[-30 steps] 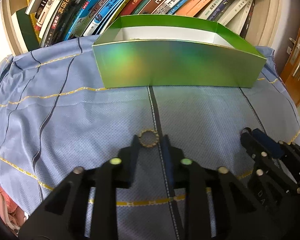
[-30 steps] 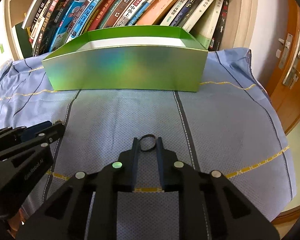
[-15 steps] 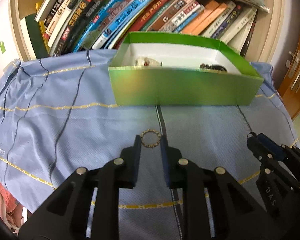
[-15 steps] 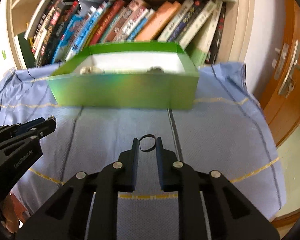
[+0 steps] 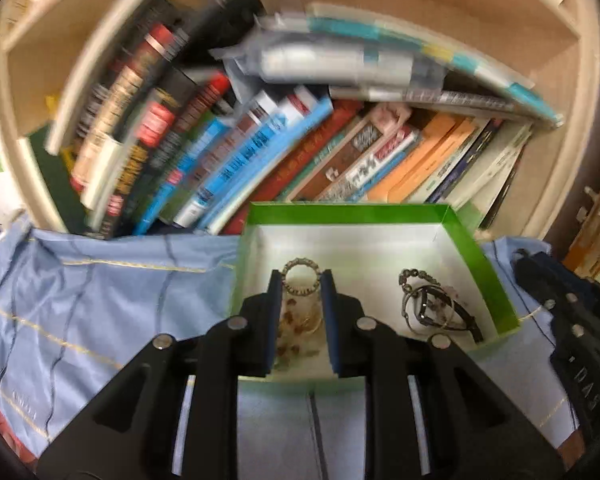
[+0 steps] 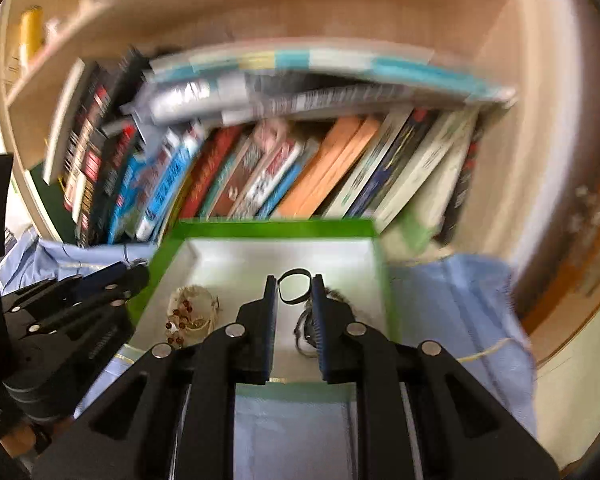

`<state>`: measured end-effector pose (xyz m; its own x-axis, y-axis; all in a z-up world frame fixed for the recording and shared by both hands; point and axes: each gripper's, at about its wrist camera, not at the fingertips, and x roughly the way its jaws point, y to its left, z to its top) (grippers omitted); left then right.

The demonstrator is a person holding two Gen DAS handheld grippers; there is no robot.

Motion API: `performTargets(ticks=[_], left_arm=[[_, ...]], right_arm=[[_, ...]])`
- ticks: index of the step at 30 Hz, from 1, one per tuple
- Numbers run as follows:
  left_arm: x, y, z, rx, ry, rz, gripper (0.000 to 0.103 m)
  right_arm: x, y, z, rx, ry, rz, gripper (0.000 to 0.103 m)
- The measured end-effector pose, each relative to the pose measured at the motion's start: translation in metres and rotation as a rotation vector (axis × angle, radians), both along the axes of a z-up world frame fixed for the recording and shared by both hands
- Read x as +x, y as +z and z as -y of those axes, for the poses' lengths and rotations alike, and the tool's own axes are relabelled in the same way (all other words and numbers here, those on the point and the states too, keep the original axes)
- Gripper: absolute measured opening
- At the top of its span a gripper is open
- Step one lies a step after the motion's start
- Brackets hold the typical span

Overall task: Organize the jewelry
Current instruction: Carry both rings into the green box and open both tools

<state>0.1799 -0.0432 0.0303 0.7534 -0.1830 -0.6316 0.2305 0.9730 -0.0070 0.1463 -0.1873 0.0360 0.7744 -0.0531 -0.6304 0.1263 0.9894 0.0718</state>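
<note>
Both tongs have risen from low over the cloth [image 5: 100, 300] to a station above the green box [image 5: 476, 264], whose white floor is now in view. Left tongs [image 5: 301, 276] pinch a gold ring [image 5: 300, 278] of beaded pattern between their tips; right tongs [image 6: 294, 284] pinch a thin dark ring [image 6: 294, 286] likewise. Neither ring has been released.

In the left view, the gold ring hangs over the box's left half, with a pale amber-beaded piece [image 5: 300, 328] directly beneath at 6 o'clock. A tangle of dark bracelets [image 5: 436, 308] lies toward 3 o'clock. In the right view, the dark ring hangs over the box's middle, the dark tangle [image 6: 306, 328] just below it at 6 o'clock and the amber piece [image 6: 190, 316] toward 8 o'clock.

Both views are blurred, consistent with motion.

Finding: transport appears all but complete, and each ring is over a like-coloured pile. Remaining step, in my judgement, is to lower and let go. Risk: a drop from height could bounce a ring over the low wall.
</note>
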Motion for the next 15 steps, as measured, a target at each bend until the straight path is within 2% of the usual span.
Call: performTargets(ticks=[3,6,8,9,11,12,13,14,15], left_arm=[[0.03,-0.022,0.009,0.022,0.011,-0.083,0.02],[0.042,-0.039,0.014,0.032,0.003,-0.118,0.023],[0.045,-0.043,0.017,0.036,-0.011,-0.122,0.046],[0.044,-0.043,0.017,0.038,-0.007,-0.114,0.061],[0.039,-0.039,0.013,0.05,0.014,-0.097,0.061],[0.035,-0.037,0.011,0.05,0.02,-0.092,0.061],[0.028,-0.032,0.006,0.048,0.028,-0.08,0.065],[0.017,-0.025,0.0,0.041,0.037,-0.055,0.068],[0.003,-0.018,-0.006,0.029,0.041,-0.024,0.076]], right_arm=[[0.028,-0.032,0.002,-0.018,-0.02,-0.093,0.017],[0.039,-0.05,0.004,-0.027,-0.016,-0.126,0.018],[0.042,-0.052,0.006,-0.028,-0.024,-0.141,0.027],[0.042,-0.052,0.008,-0.022,-0.029,-0.145,0.033],[0.033,-0.043,0.013,-0.002,-0.036,-0.128,0.044],[0.02,-0.033,0.016,0.003,-0.047,-0.098,0.054],[0.007,-0.023,0.019,0.001,-0.056,-0.058,0.067],[-0.005,-0.016,0.019,-0.003,-0.065,-0.026,0.072],[-0.022,-0.007,0.018,-0.008,-0.08,0.018,0.081]])
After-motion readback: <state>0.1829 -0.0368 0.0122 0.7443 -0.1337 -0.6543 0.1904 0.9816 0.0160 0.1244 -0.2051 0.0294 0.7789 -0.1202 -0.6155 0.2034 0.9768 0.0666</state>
